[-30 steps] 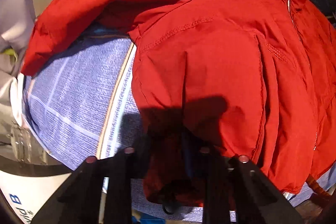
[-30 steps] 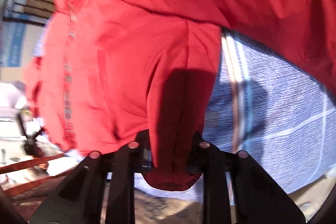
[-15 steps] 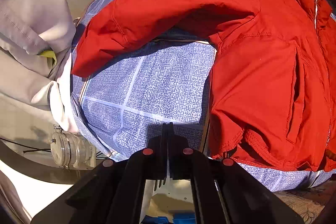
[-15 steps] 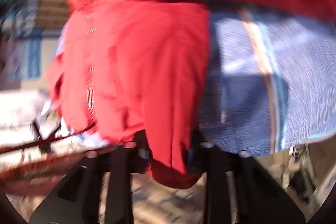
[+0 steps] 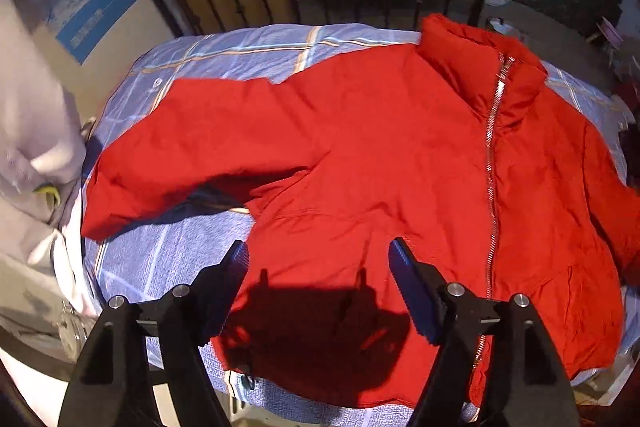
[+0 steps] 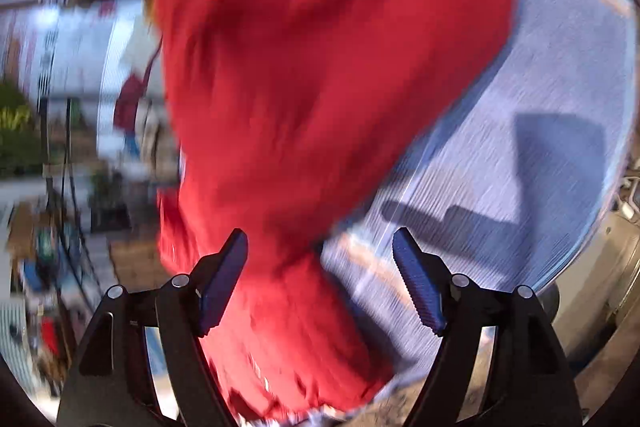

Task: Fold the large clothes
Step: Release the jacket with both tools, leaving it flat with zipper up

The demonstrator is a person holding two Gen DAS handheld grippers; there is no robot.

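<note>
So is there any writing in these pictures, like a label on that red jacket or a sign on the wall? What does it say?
Nothing here can be read.
Blue and white poster on the wall, upper left in the left wrist view: it carries lines of print, too small and blurred to read.
Red jacket: no label or brand shows, only its zipper.
Checked bedsheet: no text.
Right wrist view: too motion-blurred to show any writing.

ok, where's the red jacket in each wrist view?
Left wrist: the red jacket lies spread across the middle, zipper right of centre, one sleeve reaching left.
Right wrist: blurred, it fills the centre from the top down between the open fingers.
Shared landmark: the blue checked sheet under it.
</note>
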